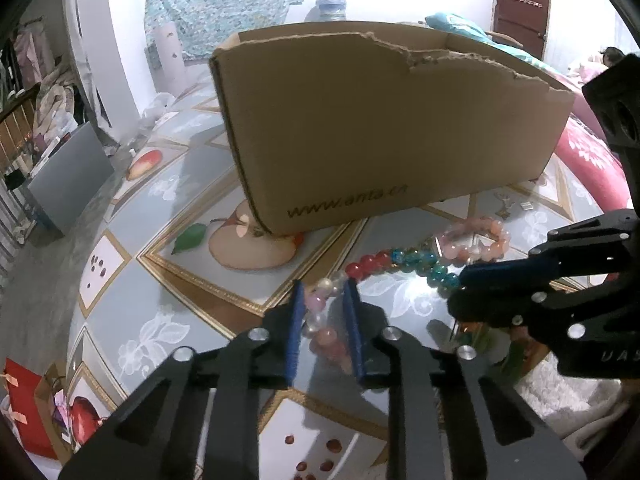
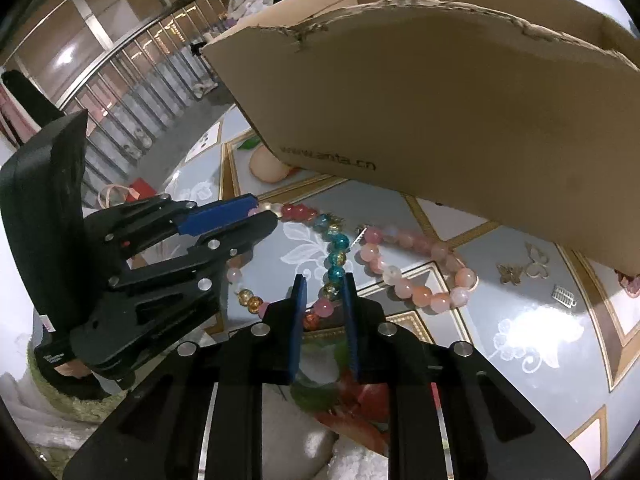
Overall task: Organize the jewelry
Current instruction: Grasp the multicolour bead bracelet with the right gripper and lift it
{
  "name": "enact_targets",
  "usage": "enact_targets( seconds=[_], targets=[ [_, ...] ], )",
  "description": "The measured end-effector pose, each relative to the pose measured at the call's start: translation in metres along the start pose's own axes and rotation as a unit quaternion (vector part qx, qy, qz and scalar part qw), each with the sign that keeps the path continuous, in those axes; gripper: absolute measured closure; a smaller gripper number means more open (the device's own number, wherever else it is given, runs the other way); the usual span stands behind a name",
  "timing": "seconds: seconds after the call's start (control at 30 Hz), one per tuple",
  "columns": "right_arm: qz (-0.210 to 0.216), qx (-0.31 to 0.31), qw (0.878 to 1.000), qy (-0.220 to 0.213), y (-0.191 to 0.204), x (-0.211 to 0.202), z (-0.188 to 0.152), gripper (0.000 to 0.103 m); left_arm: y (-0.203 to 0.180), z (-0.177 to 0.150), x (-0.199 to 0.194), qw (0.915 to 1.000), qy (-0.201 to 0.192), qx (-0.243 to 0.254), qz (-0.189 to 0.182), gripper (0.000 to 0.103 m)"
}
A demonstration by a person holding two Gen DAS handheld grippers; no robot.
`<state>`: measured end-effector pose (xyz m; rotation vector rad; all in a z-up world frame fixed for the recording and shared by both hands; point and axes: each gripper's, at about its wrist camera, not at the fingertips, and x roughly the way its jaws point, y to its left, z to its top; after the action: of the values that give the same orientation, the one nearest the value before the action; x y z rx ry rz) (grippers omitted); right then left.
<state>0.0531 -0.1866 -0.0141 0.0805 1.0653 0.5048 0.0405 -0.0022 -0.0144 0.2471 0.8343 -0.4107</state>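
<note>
Multicoloured bead strand (image 2: 336, 252) — left gripper (image 1: 322, 308) and right gripper (image 2: 324, 300) each clamped on opposite sides — cardboard box (image 1: 380, 128) just beyond.

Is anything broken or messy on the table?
Yes. The brown cardboard box has a ragged, torn top edge. Two small gold butterfly charms and a tiny silver comb-shaped clip lie scattered beside it.

White walls (image 1: 132, 40), brown door (image 1: 520, 4), grey floor (image 1: 40, 248), metal railing (image 2: 132, 80), teal cloth (image 1: 224, 4) hanging, bright light
</note>
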Motion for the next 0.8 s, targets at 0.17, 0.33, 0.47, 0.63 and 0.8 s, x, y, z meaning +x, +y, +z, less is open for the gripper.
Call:
enact_targets(
  seconds=[0.17,0.33,0.47,0.63,0.8],
  targets=[
    [0.003,0.004,1.000,-0.003,-0.004,-0.001,0.000,0.093,-0.001,0.001,0.000,1.0000,-0.002,0.000,0.000,0.093],
    [0.014,0.011,1.000,-0.009,-0.007,-0.006,-0.002,0.096,0.000,0.002,-0.011,0.9998,-0.013,-0.012,-0.010,0.093],
    [0.027,0.017,0.999,-0.016,-0.007,-0.009,-0.003,0.096,0.000,0.003,-0.023,0.9995,-0.023,-0.017,-0.014,0.093],
    [0.039,0.021,0.999,-0.026,-0.005,-0.014,-0.003,0.096,-0.001,0.006,-0.039,0.9988,-0.036,-0.025,-0.021,0.093],
    [0.052,0.022,0.998,-0.041,-0.003,-0.026,-0.003,0.096,-0.003,0.012,-0.059,0.9978,-0.051,-0.032,-0.029,0.093]
  ],
)
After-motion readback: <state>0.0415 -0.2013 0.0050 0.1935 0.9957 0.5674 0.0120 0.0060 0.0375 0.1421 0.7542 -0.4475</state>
